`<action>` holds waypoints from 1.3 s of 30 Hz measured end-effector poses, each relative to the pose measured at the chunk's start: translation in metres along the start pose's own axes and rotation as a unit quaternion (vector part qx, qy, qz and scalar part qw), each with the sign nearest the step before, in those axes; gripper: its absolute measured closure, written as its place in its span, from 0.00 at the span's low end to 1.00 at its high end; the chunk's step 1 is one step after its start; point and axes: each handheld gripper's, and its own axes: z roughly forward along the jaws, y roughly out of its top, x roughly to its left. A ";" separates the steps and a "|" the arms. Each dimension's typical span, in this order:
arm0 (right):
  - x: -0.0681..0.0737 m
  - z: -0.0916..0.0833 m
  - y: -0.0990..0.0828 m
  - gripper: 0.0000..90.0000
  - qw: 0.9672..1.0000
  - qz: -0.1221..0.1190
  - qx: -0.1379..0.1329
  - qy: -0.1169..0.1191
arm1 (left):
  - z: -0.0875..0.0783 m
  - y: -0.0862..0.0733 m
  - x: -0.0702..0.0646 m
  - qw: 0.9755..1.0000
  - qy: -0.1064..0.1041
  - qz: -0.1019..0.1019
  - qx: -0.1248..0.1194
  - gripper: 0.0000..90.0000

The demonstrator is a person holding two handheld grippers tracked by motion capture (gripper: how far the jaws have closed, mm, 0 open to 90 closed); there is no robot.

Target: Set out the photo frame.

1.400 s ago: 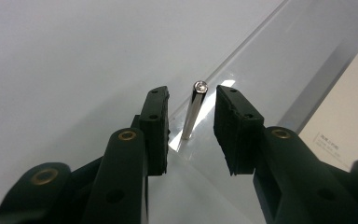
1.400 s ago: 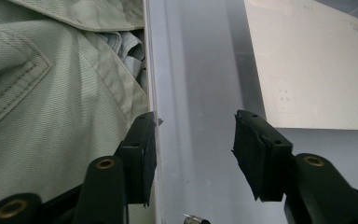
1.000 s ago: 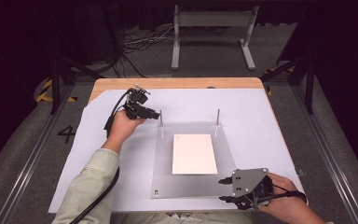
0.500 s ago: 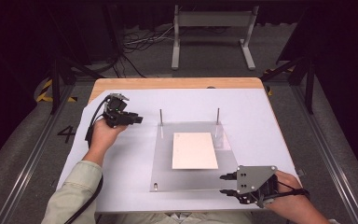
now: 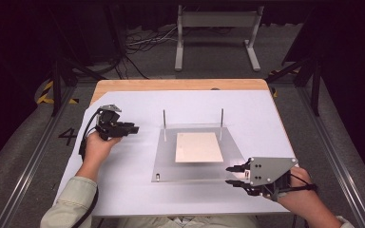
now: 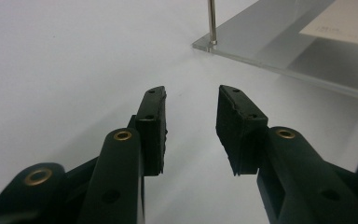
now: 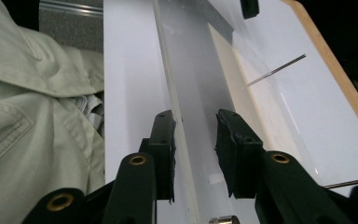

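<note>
At the near right corner of the table (image 5: 123, 99), the right gripper (image 5: 233, 175) hangs just at the front edge of a clear acrylic plate (image 5: 164, 159). In the right gripper view the plate's edge (image 7: 179, 140) runs up between the two black jaws, which have just been closing; a gap shows on each side of the edge, so the pads do not yet press on it and the tongs count as released. The step in hand looks like taking hold of the plate at its near right edge. The next move likely calls for bringing the jaws in until both pads bite the thin edge squarely, since a slick, flat sheet could slip from a shallow pinch.

The left gripper (image 5: 132, 128) hovers over the white table cover, apart from the plate's far left corner. In its own view the jaws stand parted with nothing between them (image 6: 190, 133), aimed towards that corner, where a thin metal pin (image 6: 211, 21) stands.

The plate lies flat at the middle of the table, transparent and greyish against the cover, with two upright pins (image 5: 164, 124) at its far corners and a short stud near its front left corner. A cream card (image 5: 198, 147) rests on it, right of centre.
</note>
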 end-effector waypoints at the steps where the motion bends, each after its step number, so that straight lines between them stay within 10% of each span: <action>1: -0.002 -0.001 0.000 0.76 1.000 0.001 -0.005 -0.001 | -0.001 0.000 -0.002 1.000 0.000 0.001 0.000 0.70; 11: -0.015 -0.008 0.007 0.77 1.000 0.007 -0.016 -0.003 | -0.005 0.002 -0.012 0.998 0.028 0.055 0.015 0.65; 39: -0.051 -0.024 0.030 0.82 0.998 0.026 -0.029 -0.039 | -0.011 -0.003 -0.013 0.998 0.032 0.059 0.011 0.63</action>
